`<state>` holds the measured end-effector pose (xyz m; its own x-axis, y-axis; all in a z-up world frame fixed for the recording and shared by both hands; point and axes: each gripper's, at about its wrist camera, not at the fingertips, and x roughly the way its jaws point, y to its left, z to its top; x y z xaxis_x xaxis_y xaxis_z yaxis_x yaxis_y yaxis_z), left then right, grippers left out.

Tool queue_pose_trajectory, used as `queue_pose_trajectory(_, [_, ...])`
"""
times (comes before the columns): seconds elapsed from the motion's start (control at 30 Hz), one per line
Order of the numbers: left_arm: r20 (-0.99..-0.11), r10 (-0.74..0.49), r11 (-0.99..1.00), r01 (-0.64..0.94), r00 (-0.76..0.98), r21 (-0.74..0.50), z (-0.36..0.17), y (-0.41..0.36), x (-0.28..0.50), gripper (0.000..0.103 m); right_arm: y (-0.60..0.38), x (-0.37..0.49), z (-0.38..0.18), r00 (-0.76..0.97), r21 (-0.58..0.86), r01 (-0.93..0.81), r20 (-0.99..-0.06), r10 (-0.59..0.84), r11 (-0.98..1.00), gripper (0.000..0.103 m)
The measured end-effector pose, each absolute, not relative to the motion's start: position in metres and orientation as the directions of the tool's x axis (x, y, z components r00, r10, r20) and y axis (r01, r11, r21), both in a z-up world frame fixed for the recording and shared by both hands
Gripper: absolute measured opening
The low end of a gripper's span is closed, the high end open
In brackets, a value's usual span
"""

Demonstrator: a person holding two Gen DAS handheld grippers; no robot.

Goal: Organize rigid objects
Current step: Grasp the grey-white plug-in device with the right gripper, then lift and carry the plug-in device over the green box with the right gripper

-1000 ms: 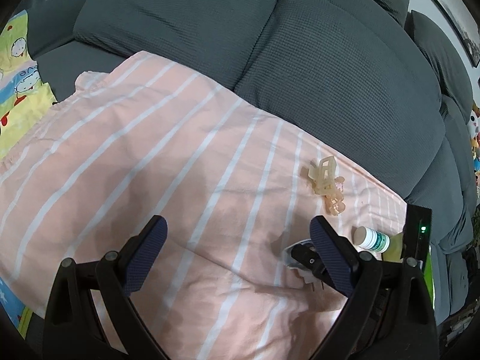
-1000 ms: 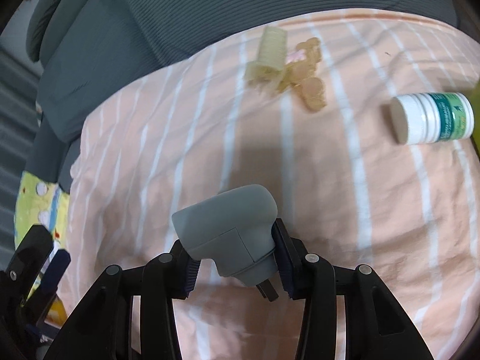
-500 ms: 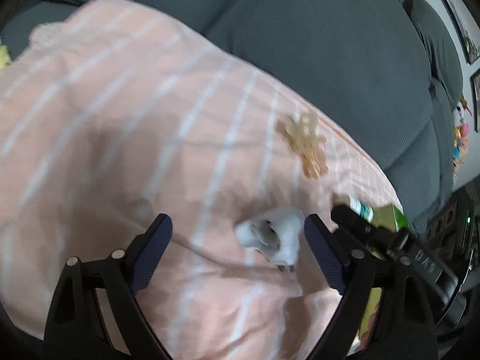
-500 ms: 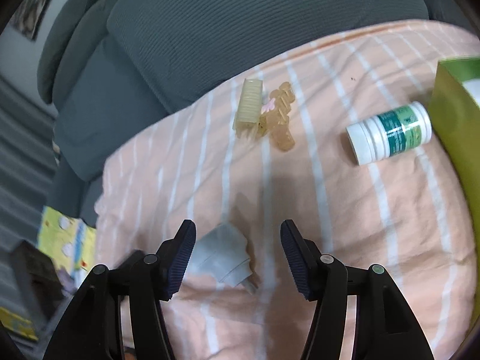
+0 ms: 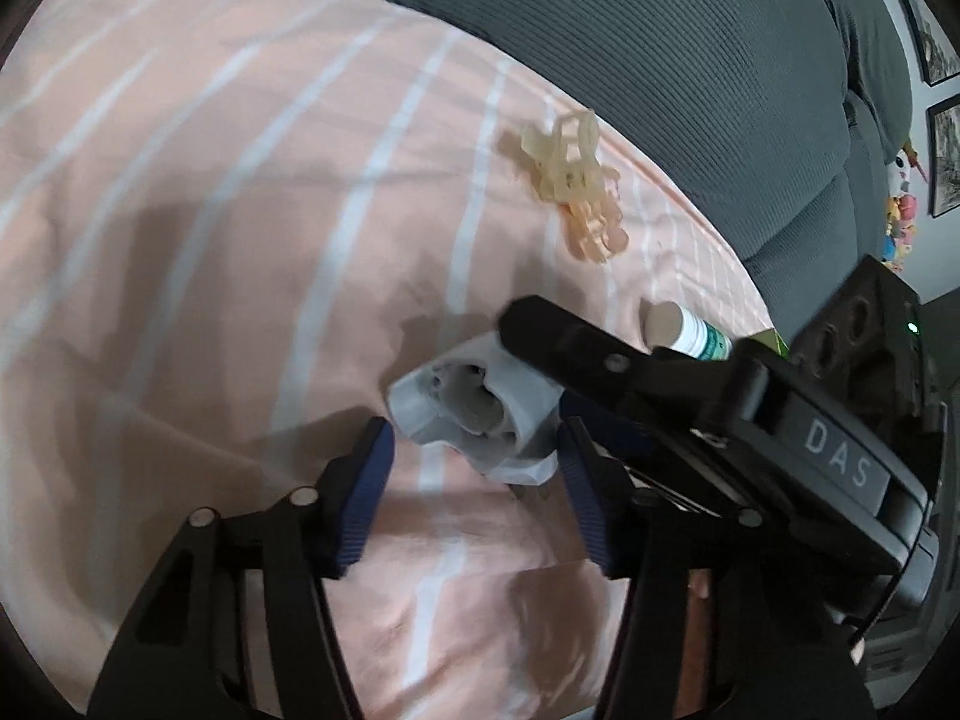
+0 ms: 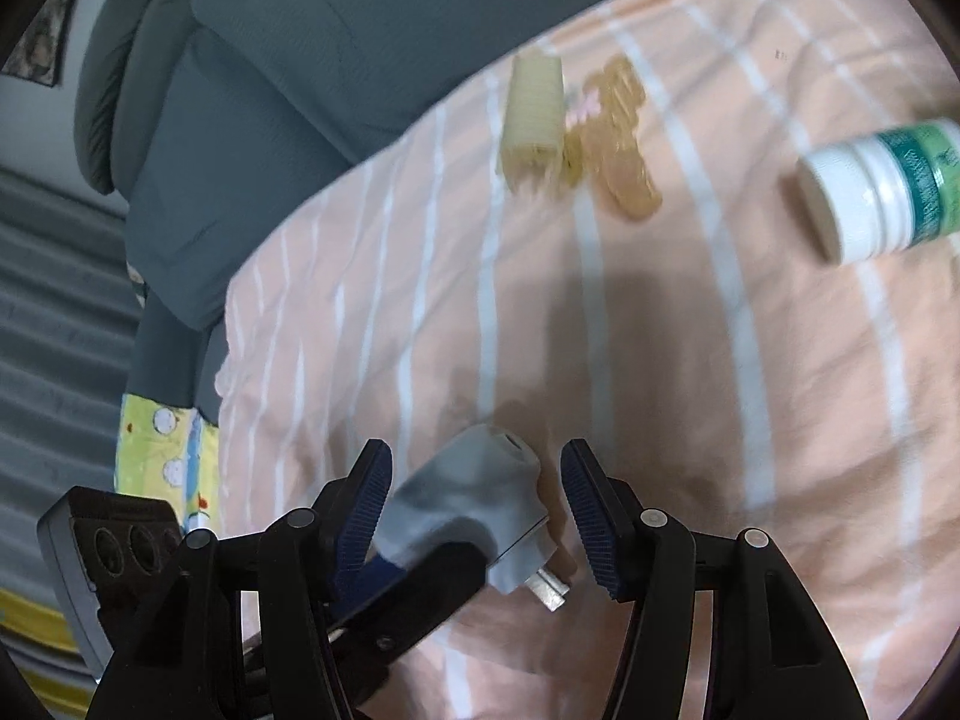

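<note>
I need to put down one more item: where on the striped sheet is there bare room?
Bare striped sheet lies left of the grey plug, toward the sofa cushions. Crowded: both grippers around the plug, the hair clips behind it, and the white bottle to the right.

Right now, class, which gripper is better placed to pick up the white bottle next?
Right, probably: the right gripper is open with the white bottle unobstructed ahead; from the left gripper, it lies behind the right one.

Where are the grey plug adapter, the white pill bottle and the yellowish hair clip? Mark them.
grey plug adapter (image 6: pixel 474 498), right wrist view, body.
white pill bottle (image 6: pixel 870 198), right wrist view, side.
yellowish hair clip (image 6: pixel 533 111), right wrist view, back.
</note>
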<state>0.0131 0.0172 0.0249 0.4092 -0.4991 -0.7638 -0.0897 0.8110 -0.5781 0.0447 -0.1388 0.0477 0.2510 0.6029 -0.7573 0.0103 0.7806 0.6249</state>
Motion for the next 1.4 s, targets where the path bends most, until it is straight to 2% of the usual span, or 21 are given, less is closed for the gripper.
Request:
queue_pose_trajectory(0.1, [-0.747,-0.513,0.801,-0.078,0.422,-0.594,0.023,0.016,0.016,0.049,-0.138,0.047,0.041,0.226,0.655,0.007,-0.737,0.636,0.756,0.061])
queue_pose_trajectory(0.17, [-0.729,-0.539,0.785,-0.062,0.422,-0.616,0.022,0.014,0.017,0.041,-0.137,0.048,0.038,0.219,0.665,-0.003,-0.728,0.649,0.747,0.061])
queue_pose_trajectory(0.33, [-0.727,-0.530,0.798,-0.032,0.437,-0.601,0.027,0.010,0.017,0.039,-0.140,0.046,0.039,0.232,0.680,-0.017,-0.710,0.665,0.733,0.060])
queue_pose_trajectory(0.37, [-0.726,-0.527,0.800,-0.029,0.441,-0.599,0.028,0.010,0.017,0.034,-0.141,0.045,0.040,0.233,0.684,-0.021,-0.706,0.669,0.729,0.060])
queue_pose_trajectory(0.5, [-0.701,-0.522,0.809,0.022,0.487,-0.587,0.044,0.004,0.010,0.029,-0.145,0.035,0.056,0.279,0.689,-0.047,-0.687,0.671,0.724,0.058])
queue_pose_trajectory(0.9, [-0.546,-0.560,0.798,0.229,0.623,-0.557,0.104,-0.019,-0.024,0.028,-0.172,-0.004,0.127,0.514,0.681,-0.135,-0.573,0.639,0.720,0.058])
queue_pose_trajectory(1.4, [-0.393,-0.677,0.715,0.430,0.622,-0.551,0.138,-0.061,-0.043,0.028,-0.221,-0.048,0.181,0.713,0.638,-0.105,-0.487,0.505,0.763,0.058])
